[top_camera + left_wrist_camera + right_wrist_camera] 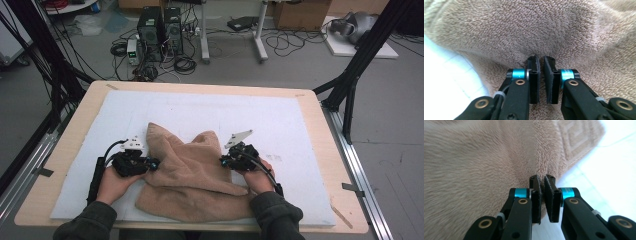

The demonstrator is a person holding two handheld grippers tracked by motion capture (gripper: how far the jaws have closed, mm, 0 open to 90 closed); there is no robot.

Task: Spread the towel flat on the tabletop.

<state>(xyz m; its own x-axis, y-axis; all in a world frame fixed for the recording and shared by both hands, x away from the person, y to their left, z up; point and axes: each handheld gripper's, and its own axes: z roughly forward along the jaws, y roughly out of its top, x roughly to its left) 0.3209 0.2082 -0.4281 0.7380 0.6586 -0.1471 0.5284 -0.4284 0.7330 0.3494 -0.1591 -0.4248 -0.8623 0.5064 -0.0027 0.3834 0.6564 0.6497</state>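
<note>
white padding point(300, 130) covers my table; the tan towel point(192, 177) lies crumpled at lower centre. left gripper point(152, 164) and right gripper point(223, 161) are each pinched onto its edges. i reckon the folding is all left.

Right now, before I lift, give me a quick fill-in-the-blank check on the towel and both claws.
1. The crumpled beige terry towel lies on a ____ foam mat.
2. The left claw is ____ on the towel's fabric.
3. The right claw pinches the towel near its ____, beside the woven border pattern.
4. In the high view, the towel lies ____ the two claws.

Missing words: white; shut; edge; between
</note>
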